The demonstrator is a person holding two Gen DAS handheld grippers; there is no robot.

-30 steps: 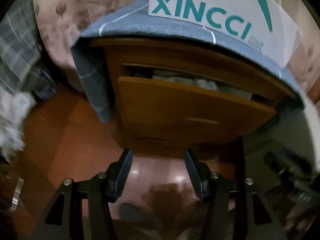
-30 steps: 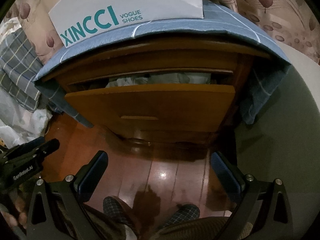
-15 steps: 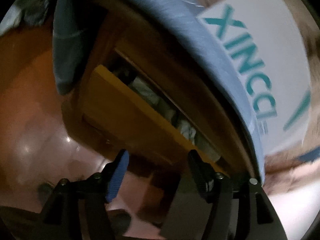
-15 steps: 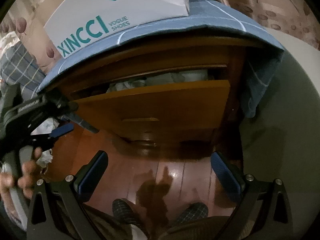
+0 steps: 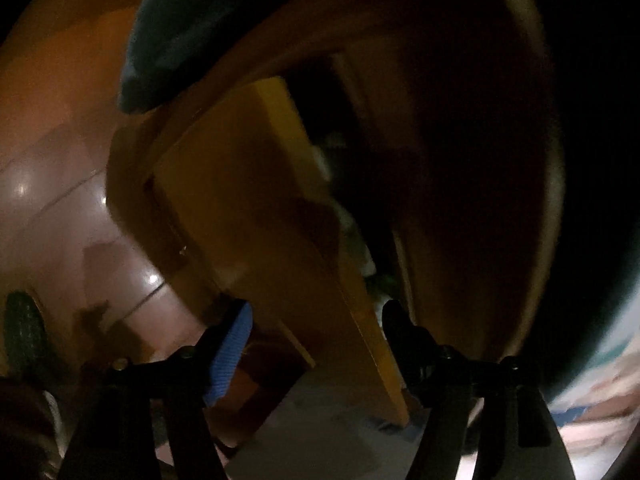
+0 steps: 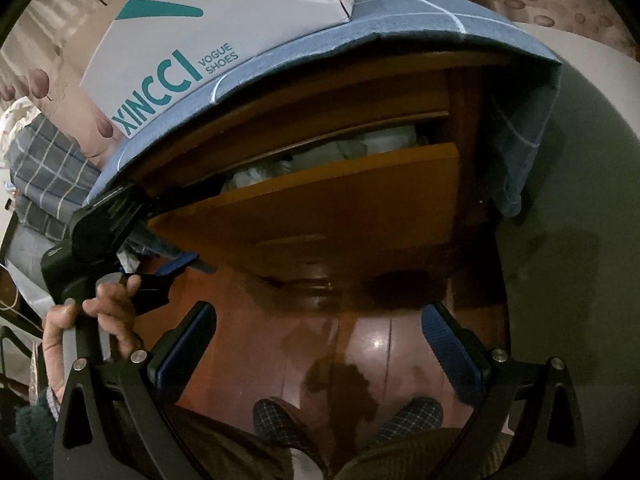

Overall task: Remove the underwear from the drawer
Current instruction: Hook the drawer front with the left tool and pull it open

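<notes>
drawer (image 6: pixel 320 208) ajar, left gripper (image 5: pixel 316 320) jaws straddling front

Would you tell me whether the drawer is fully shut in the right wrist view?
No, the drawer stands partly open, with pale cloth showing above its front.

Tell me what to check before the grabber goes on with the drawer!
1. Drawer open enough to reach in: not ok, only ajar, a narrow gap at the top.
2. Left gripper lined up on the drawer front: ok, its jaws have just been opening and straddle the front panel's edge, one side out, one in.
3. Left jaws gripping the panel: not ok, the pads stand clear of the wood.
4. Clothes in the drawer: ok, pale fabric shows in the gap; which piece is underwear, cannot tell.
5. Right gripper free: ok, wide open over the floor.
</notes>
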